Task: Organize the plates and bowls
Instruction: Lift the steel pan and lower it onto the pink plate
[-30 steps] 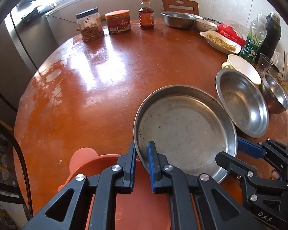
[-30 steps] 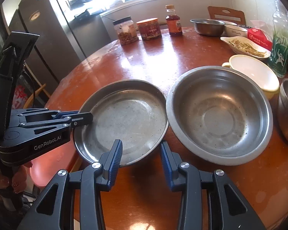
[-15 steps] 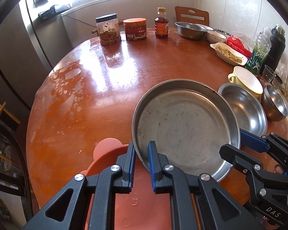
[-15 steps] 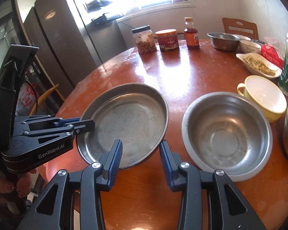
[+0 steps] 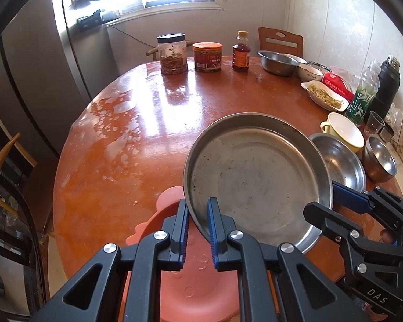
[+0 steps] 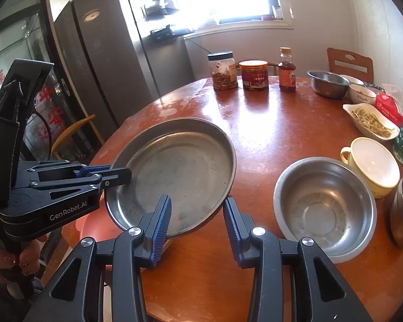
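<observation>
Plate (image 5: 258,185) clamped by our left gripper (image 5: 197,230), right gripper (image 6: 197,228) loosely straddling its rim; bowl (image 6: 325,206) by the tabletop's right edge unstacked.

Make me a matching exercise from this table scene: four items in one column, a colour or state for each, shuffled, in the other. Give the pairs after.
Items:
1. steel plate
2. mug
3. steel bowl
4. middle jar

Descriptions:
A. pale yellow, empty, has a handle
B. red label, orange lid
C. rim clamped in the left gripper, lifted and tilted
D. resting empty on the table beside the mug

Pairs: 1-C, 2-A, 3-D, 4-B
</observation>
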`<state>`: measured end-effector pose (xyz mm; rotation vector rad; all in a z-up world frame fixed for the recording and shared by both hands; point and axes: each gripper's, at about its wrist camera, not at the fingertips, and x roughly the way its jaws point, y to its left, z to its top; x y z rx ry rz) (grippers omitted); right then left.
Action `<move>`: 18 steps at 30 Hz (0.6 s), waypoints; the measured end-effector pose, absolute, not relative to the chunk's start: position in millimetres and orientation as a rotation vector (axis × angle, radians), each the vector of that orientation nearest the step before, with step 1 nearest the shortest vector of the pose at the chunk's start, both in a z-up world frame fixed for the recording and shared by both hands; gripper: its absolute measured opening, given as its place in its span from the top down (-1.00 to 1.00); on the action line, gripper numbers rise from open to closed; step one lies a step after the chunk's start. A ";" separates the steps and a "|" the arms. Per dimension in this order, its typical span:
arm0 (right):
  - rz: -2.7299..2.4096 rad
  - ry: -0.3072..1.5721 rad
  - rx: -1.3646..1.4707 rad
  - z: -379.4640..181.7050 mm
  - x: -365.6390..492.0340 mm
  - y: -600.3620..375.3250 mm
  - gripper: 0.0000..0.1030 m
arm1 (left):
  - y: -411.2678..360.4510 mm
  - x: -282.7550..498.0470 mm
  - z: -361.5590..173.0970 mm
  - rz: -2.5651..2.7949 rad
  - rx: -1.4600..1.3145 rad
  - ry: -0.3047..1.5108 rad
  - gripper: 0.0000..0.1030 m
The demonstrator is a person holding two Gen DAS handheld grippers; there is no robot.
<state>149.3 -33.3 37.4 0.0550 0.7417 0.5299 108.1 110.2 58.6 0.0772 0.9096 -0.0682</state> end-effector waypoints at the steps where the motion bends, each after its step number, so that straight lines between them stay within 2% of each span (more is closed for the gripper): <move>1: 0.537 0.739 0.050 38.6 147.3 -31.1 0.19 | 113.7 104.8 60.2 -0.061 0.069 0.906 0.74; 18: 0.627 0.716 -0.037 40.7 128.1 19.8 0.18 | 155.0 59.5 61.6 0.042 0.007 0.864 0.72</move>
